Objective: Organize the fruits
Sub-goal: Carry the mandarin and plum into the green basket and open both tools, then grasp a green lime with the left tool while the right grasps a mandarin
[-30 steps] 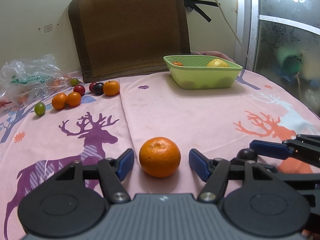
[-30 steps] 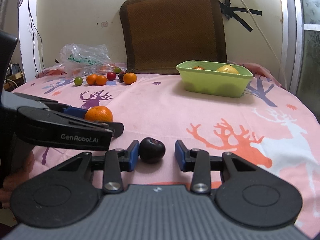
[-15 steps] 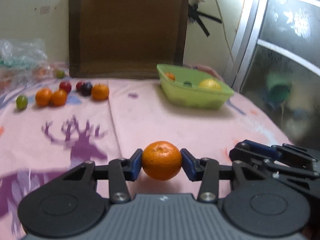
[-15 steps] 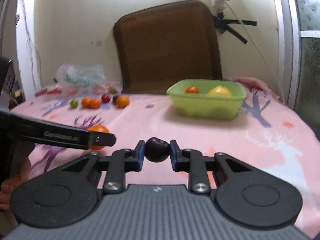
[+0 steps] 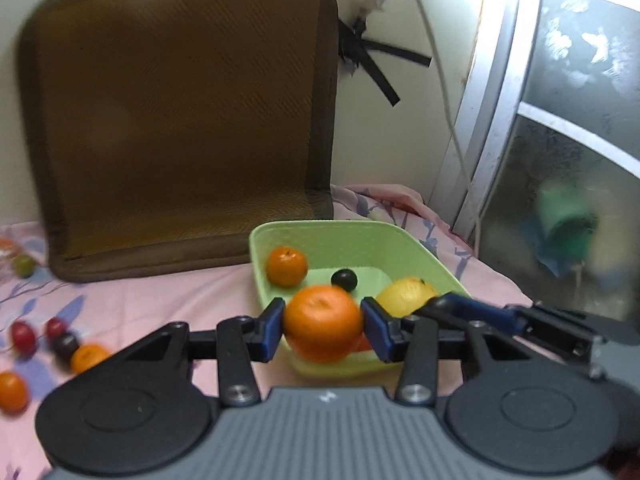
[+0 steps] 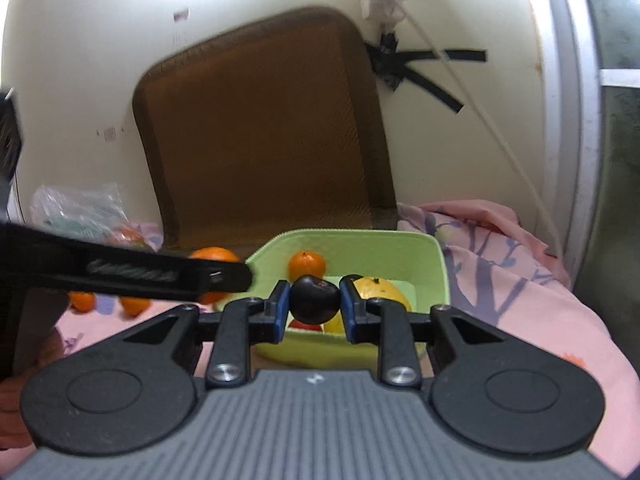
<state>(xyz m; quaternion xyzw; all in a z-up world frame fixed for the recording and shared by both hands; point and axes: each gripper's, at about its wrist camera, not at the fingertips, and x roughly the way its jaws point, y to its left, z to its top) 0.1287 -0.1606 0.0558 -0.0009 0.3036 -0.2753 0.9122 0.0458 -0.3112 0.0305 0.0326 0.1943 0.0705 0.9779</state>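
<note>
- Left claw (image 5: 323,329): its blue-padded fingers (image 5: 271,327) are clamped on a round orange mandarin (image 5: 322,322), one pad on each side. The fruit is held in the air, at the near left corner of the light green rectangular plastic basket (image 5: 420,245).
- Right claw (image 6: 314,299): drawn in narrow around a small, dark purple, plum-like fruit (image 6: 313,297), gripped between both blue pads. It is held above the near rim of the same basket (image 6: 400,240).
- The two claws sit close side by side; the right one's blue-tipped fingers show at the right edge of the left wrist view, beside the basket.
- Basket contents: a smaller orange mandarin (image 5: 286,266) against the far left wall, a small dark round fruit (image 5: 344,279) near the middle, and a large yellow fruit (image 5: 406,294) on the right. Something red lies below the held fruits; it cannot be identified.
- The basket stands on a counter covered with a pink patterned cloth (image 5: 152,304).
- Loose fruit to the left on the cloth, well apart from the basket: two red round fruits (image 5: 22,333), a dark one, two orange ones (image 5: 87,357) and a green one (image 5: 23,265) further back. Blurred.
- A crumpled clear plastic bag (image 6: 76,210) lies at the far left of the counter.
- A brown woven seat mat (image 5: 176,116) leans upright against the cream wall behind the basket.
- A white cable (image 5: 448,92) runs down the wall.
</note>
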